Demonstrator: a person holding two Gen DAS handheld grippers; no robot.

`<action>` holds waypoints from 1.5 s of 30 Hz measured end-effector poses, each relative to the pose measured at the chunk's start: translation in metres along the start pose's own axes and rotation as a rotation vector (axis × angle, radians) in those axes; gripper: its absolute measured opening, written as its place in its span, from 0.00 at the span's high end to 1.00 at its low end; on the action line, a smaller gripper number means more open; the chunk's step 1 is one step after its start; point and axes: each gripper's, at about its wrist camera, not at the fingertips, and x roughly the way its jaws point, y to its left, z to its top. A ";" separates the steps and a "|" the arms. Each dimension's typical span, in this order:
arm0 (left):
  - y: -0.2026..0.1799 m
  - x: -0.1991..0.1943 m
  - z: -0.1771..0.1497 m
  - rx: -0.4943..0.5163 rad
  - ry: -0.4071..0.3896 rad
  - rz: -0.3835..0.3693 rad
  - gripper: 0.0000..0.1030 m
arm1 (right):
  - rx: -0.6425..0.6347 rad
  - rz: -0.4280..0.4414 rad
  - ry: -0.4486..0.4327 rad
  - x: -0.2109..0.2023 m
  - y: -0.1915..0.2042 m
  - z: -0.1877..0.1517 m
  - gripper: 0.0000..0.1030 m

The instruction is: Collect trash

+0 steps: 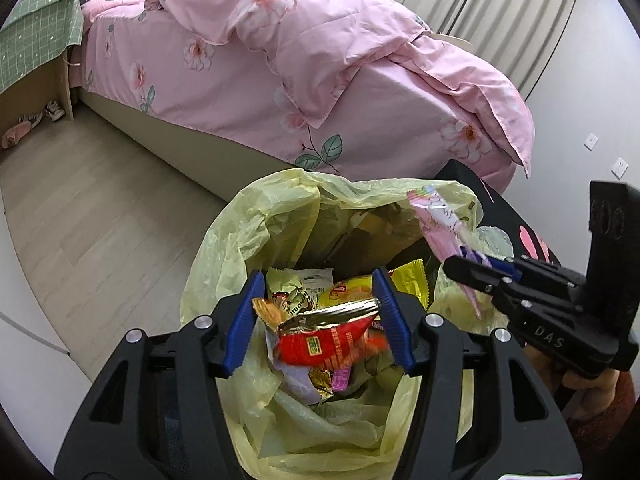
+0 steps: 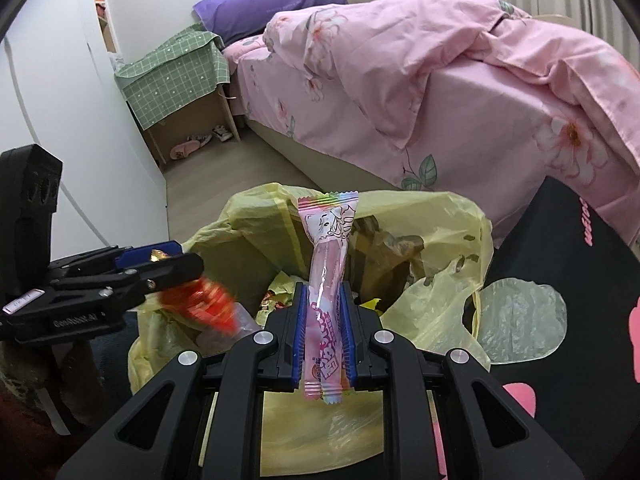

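Two grippers are hanging over one yellow trash bag (image 1: pixel 248 248), and that bag is the landmark for everything else. Largest first: the bed (image 1: pixel 224 92) under its pink flowered quilt (image 2: pixel 400 64) is filling the room beyond the bag, with a small stand draped in green checked cloth (image 2: pixel 176 76) far off past the bag's left side. A black cloth with pink shapes (image 2: pixel 560 264) is lying just beside the bag on its right.

Down inside the bag, snack wrappers (image 1: pixel 320 280) are piling up, yellow and green ones among them. Right above the mouth, the left gripper (image 1: pixel 320 320) is standing with its jaws spread wide, and a red and silver chip packet (image 1: pixel 328 336) is sitting between them, blurred. By the look of it, it is dropping free rather than being held; whether a pad is touching it I cannot tell.

Over the bag's right rim, the right gripper (image 2: pixel 323 324) is clenching a long pink candy wrapper (image 2: pixel 326 264), which is sticking up beyond its fingertips.

Judging from this, the step in hand is the drop-off: one piece going in, one waiting. The next move probably calls for bringing the right gripper over the bag's open middle, tipping the wrapper downward and letting the jaws part, clear of the left gripper.
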 end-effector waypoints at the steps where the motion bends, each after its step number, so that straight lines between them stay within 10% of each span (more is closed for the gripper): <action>1: 0.003 0.001 0.001 -0.018 0.001 -0.007 0.47 | 0.005 0.005 0.008 0.002 -0.001 0.000 0.81; 11: -0.010 -0.017 0.016 -0.024 -0.051 -0.010 0.10 | 0.019 0.009 0.008 -0.014 -0.006 -0.007 0.53; 30: -0.119 -0.143 -0.066 0.186 -0.179 0.088 0.09 | 0.042 -0.208 -0.195 -0.203 0.014 -0.111 0.53; 45: -0.149 -0.180 -0.111 0.309 -0.155 0.115 0.09 | 0.173 -0.313 -0.238 -0.268 0.053 -0.171 0.53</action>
